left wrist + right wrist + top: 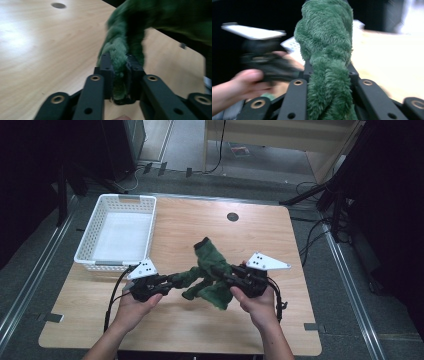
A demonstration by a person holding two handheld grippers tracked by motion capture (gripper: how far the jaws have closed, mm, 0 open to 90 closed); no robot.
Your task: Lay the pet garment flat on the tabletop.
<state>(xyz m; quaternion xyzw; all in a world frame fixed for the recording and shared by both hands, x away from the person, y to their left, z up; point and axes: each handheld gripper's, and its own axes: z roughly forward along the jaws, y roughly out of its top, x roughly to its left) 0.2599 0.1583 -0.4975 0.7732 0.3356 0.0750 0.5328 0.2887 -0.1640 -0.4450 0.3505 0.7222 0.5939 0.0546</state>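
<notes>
1. Green fleece cloth (210, 275): held bunched above the desk (260, 235), near its front edge.
2. Left tongs (172, 281): clamped on one twisted end.
3. Right tongs (220, 272): clamped on the cloth's middle, likely for spreading or folding.
4. White basket (95, 257): empty, at the desk's far left.

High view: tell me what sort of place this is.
Probably a lab or recording room, not a home: a bare wooden table on grey floor, loose cables and dark stands around it, and both hand-held grippers, left and right, holding a green cloth.

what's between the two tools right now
In the high view, the green fuzzy cloth spans the gap from the left tool to the right tool, both clamped on it.
</notes>
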